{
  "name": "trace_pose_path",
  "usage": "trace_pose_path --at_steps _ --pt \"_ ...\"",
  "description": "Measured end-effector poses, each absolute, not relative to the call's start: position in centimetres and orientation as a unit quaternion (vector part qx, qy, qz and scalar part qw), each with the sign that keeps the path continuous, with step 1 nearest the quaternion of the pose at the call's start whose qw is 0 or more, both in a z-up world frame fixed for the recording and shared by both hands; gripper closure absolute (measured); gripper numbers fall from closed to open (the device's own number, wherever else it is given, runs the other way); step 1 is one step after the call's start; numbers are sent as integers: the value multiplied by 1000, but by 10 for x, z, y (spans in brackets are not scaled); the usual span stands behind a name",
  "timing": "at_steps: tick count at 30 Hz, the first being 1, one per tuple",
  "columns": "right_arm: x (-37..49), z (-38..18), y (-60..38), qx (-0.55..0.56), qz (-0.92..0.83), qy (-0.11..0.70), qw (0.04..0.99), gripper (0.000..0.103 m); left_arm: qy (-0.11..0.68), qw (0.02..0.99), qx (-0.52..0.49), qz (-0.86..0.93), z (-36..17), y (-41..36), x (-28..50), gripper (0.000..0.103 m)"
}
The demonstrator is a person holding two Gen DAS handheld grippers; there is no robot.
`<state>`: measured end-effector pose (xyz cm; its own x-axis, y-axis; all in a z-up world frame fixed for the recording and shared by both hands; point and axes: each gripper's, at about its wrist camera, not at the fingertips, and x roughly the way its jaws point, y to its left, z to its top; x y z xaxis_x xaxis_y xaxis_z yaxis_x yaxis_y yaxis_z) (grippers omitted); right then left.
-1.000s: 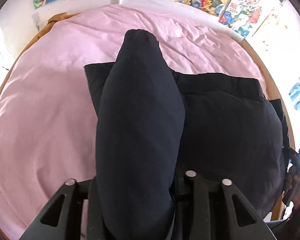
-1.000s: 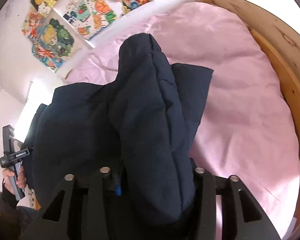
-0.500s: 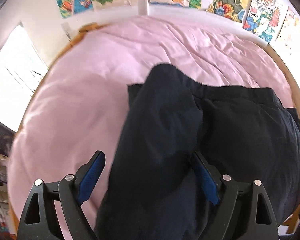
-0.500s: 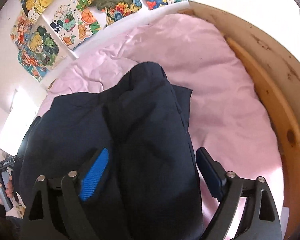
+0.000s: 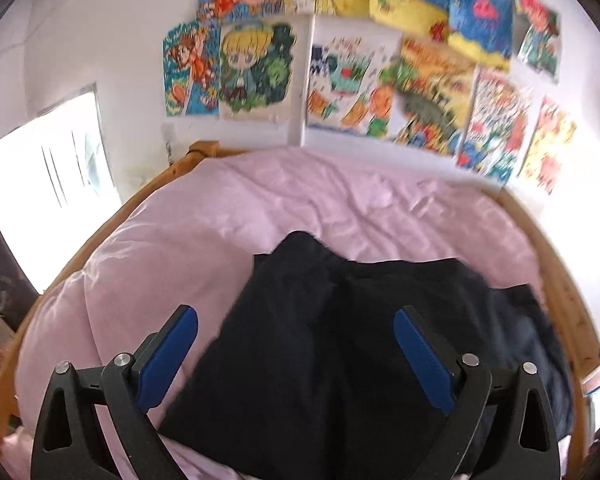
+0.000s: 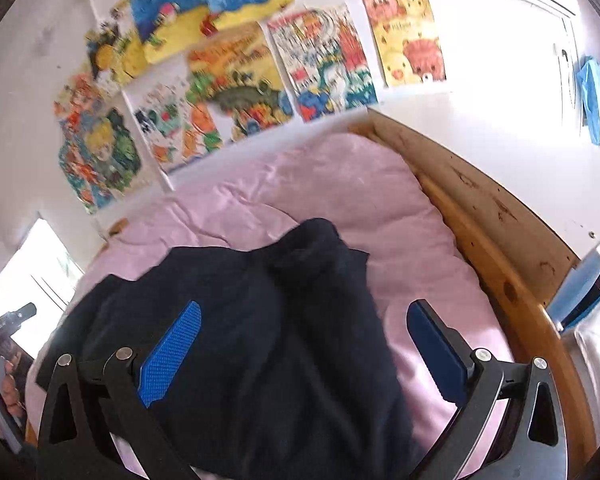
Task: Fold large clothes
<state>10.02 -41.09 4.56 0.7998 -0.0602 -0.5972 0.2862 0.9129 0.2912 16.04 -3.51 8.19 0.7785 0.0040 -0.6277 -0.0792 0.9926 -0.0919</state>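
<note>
Both grippers letting go of a folded dark garment (image 5: 340, 360) on the bed (image 5: 204, 232).
The left gripper (image 5: 296, 344) and right gripper (image 6: 304, 340) jaws are opening, gripping nothing; smoothing the raised far corners should be flattening the fold.

Left tool (image 5: 296, 354) and right tool (image 6: 304, 350) both angled downward, jaws opening, nothing gripped between the pads

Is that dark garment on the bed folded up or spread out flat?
Folded, at least partly: the dark garment lies doubled over itself in a thick bundle on the pink bedding, released from both grippers.
</note>
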Motion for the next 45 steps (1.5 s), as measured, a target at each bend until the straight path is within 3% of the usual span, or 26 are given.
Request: trace_pose_path --at_steps 12,23,45 --pt "-6 80 -345 135 -83 234 959 1 254 965 -62 -9 89 -51 64 0" --pt "-83 104 -308 96 -86 164 978 1 247 968 -24 -28 92 -51 10 0" --pt "-99 75 -269 67 -67 210 973 1 239 969 51 -36 35 -60 -43 0"
